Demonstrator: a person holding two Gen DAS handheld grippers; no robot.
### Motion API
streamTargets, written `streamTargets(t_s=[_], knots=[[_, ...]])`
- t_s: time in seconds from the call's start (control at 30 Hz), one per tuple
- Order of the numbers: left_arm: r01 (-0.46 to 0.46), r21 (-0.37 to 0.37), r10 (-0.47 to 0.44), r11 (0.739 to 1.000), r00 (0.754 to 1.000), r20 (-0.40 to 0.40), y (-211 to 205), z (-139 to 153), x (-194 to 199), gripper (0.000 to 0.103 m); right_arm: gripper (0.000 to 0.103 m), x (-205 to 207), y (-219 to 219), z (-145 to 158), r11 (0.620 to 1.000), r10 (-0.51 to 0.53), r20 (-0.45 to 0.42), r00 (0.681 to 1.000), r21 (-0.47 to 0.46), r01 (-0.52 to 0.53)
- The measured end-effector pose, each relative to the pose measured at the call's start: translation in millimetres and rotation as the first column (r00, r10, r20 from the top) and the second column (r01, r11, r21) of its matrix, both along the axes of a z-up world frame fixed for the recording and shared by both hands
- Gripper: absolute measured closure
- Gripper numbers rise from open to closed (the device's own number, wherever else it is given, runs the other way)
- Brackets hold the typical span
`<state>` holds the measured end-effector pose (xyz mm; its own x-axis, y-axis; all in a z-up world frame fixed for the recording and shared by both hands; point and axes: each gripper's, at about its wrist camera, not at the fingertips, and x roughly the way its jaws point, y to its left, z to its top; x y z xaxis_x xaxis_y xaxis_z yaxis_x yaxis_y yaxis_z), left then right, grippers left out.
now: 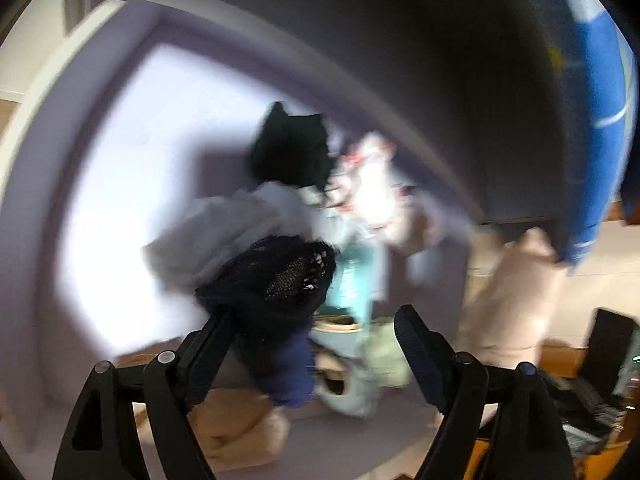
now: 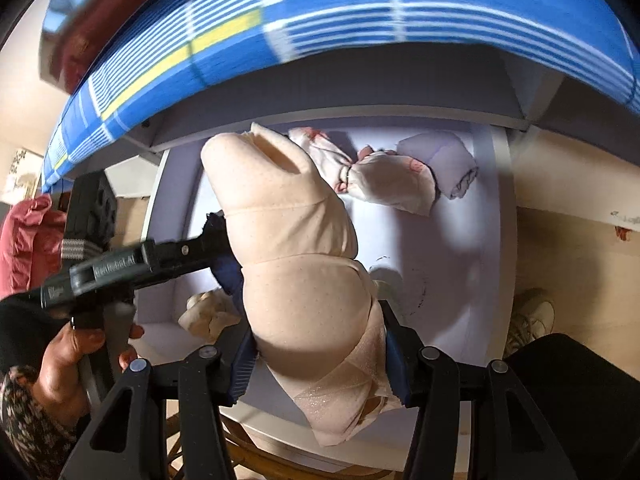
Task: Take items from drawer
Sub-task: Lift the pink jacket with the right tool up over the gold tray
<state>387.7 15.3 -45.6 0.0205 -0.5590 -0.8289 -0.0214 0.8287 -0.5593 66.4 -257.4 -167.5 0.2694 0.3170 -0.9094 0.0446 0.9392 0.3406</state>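
bedsheet point(image 2: 360, 20): blue, white-striped, far above
cushion point(image 2: 28, 240): red, left
shoe point(image 2: 532, 316): pale, right, on the floor

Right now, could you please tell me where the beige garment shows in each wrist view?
Left wrist: the beige garment hangs at the right, blurred.
Right wrist: it fills the centre, clamped in the right tool.
Shared landmark: the blue checked sheet, upper right in the left view, across the top in the right.

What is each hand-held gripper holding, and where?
The right hand-held gripper pinches the beige padded garment near its lower end. The left hand-held gripper is open, though dark blue lacy cloth drapes on one finger.
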Motion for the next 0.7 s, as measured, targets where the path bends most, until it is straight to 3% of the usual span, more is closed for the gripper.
streamTargets(t_s=[0.17,0.23,0.3,0.37,0.6,0.7], knots=[[0.023,0.115,-0.009,0.993,0.992,-0.123,-3.4,-18.5,-20.6,0.025,0.048,3.1,2.1,-4.9,1.000,-0.013,-0.008,1.000,0.015,0.013],[0.015,0.144,0.007,0.990,0.989,-0.151,-9.9,-20.5,-22.7,0.057,0.048,3.7,4.6,-5.6,1.000,-0.009,-0.006,1.000,0.016,0.009],[0.011,0.160,0.022,0.987,0.979,-0.201,-10.0,-29.5,-24.4,0.059,0.048,4.6,5.5,-7.4,1.000,-0.008,-0.004,1.000,0.024,0.008],[-0.009,0.116,0.036,0.993,0.974,-0.224,-12.0,-38.9,-24.9,0.059,0.048,4.2,6.1,-7.9,1.000,-0.007,-0.003,1.000,0.029,0.007],[-0.037,0.147,0.059,0.988,0.987,-0.148,-5.2,-31.1,-23.2,0.070,0.048,-4.5,13.4,12.4,0.999,0.045,0.045,0.998,0.028,-0.046],[-0.043,0.206,0.070,0.978,0.989,-0.127,6.6,-23.2,-26.1,0.071,0.048,-11.3,15.7,25.4,0.997,0.051,0.068,0.996,0.050,-0.054]])
